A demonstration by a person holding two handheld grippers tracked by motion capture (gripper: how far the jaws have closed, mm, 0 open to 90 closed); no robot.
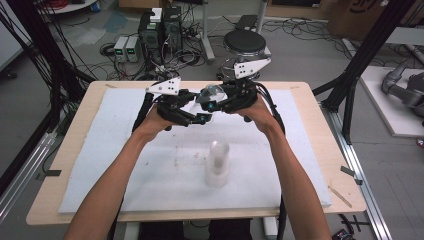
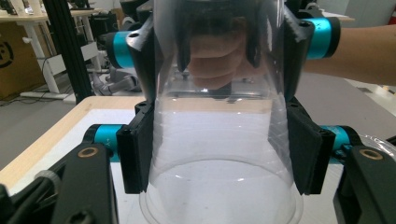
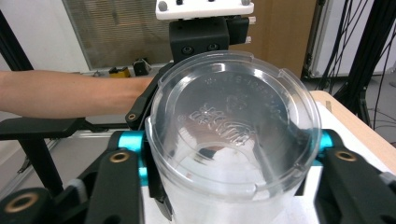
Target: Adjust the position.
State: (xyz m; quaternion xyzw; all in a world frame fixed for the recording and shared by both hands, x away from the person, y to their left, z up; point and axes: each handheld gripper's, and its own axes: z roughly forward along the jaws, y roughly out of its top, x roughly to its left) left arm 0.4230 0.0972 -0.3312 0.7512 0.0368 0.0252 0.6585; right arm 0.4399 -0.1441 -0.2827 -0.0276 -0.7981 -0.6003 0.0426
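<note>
At upper centre of the high view, above the white foam pad, the left gripper and the right gripper meet around one clear plastic cup, held off the table between them; left of that meeting point, the left gripper's jaws are clamped on the cup's smooth wall, seen close in the left gripper view as the cup pinched between black pads; to the right, the right gripper's jaws close on the same cup near its lidded end, the embossed lid facing its camera; lower centre, a second clear cup stands upright on the pad, well apart. The step looks like a twist or pull to part lid from cup; best done with light, even squeeze, since thin plastic will likely buckle, and with both grippers kept on one axis.
</note>
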